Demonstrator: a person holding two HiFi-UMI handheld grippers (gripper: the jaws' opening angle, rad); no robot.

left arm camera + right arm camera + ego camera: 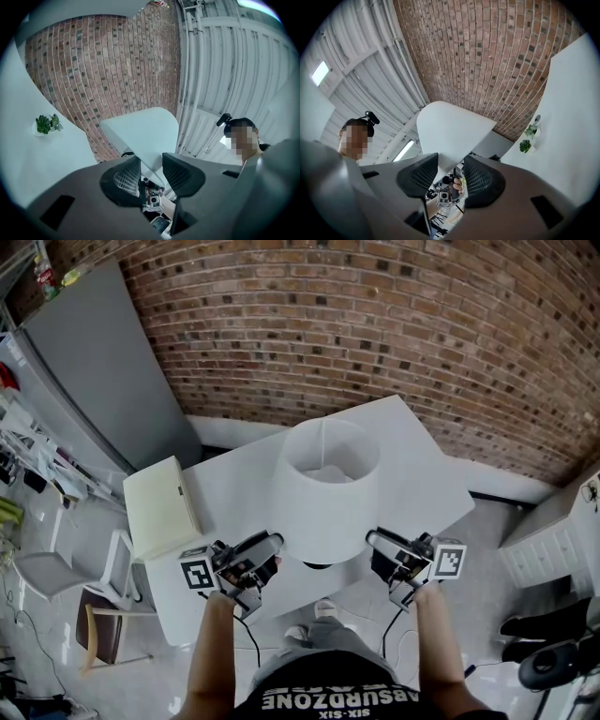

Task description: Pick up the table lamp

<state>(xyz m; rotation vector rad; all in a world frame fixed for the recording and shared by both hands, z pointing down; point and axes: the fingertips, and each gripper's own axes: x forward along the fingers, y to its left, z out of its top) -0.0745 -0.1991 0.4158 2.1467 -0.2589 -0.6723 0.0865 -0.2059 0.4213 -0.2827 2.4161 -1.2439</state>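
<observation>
**As gripped from two sides: white table lamp, lift in hand**

Because the shade is wide and light, the white table lamp (323,488) with its tapering drum shade is taken at the bottom rim from opposite sides, so that the load is shared and kept level.

- Location: the lamp is found at the near middle of the white rectangular surface (422,465), directly in front of the person. A dark base is glimpsed under the shade. Whether it is clear of the surface cannot be told.
- Left gripper (265,549): the jaws are set about half apart and closed on the shade's lower edge, which is seen wedged between the black ribbed pads (125,177).
- Right gripper (380,542): the jaws are likewise about half apart, with the opposite part of the rim pinched between them.
- Orientation: both grippers are angled slightly upward, judged to suit a pull from beneath the rim.
- Risk: a thin shade wall may be creased or slipped if uneven force is applied.
- Surroundings: a cream flat rectangular box (161,507) is placed on the surface well left of the lamp, and a red brick wall (375,324) is seen behind.
</observation>
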